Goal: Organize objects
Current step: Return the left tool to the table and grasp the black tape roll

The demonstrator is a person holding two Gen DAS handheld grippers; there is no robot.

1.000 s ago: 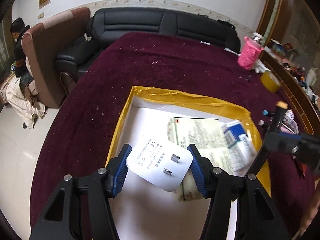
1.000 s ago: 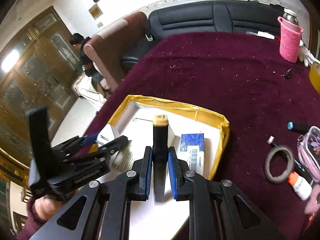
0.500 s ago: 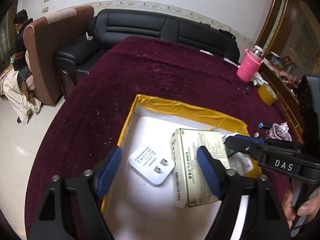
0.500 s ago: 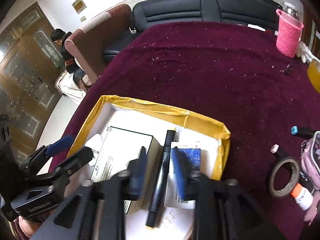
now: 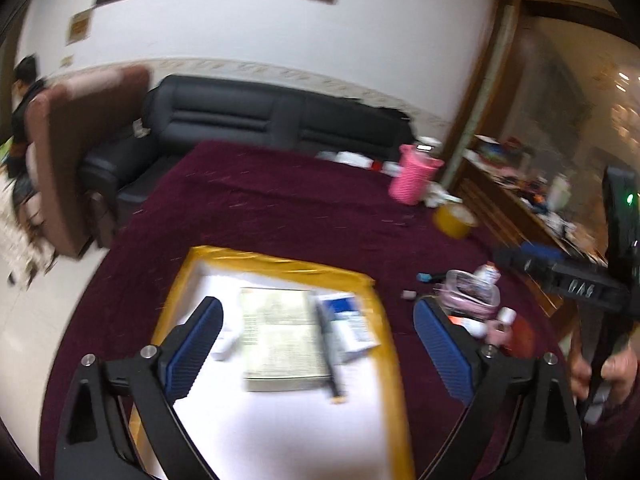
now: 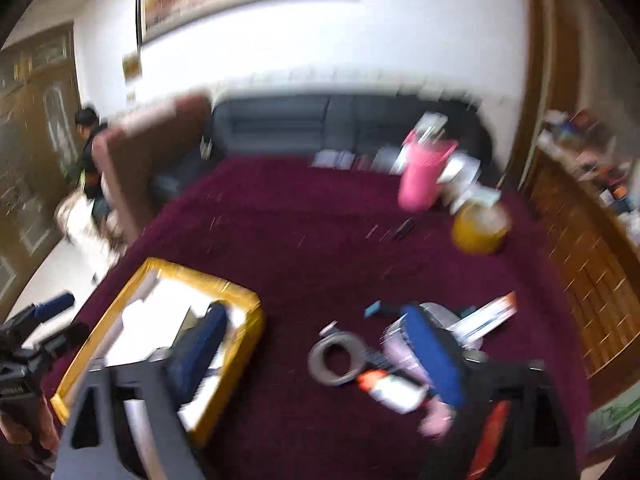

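Observation:
A white box with a yellow-taped rim sits on the maroon tablecloth. In it lie a green-and-white carton, a black pen, a blue-and-white packet and a white charger plug, the plug half hidden behind a finger. My left gripper hovers above the box, jaws opening, holding nothing. My right gripper, blurred, hangs to the right of the box over a grey tape roll, jaws also opening and bare.
Right of the box lie a pink pouch, a glue bottle and a blue-capped marker. A pink cup sleeve and yellow tape roll stand farther back. A black sofa lies beyond the table; a person stands at far left.
The left gripper let go of the charger plug in the box, opened and rose. The right gripper dropped the black pen into the box, opened wide and swung up and to the right.

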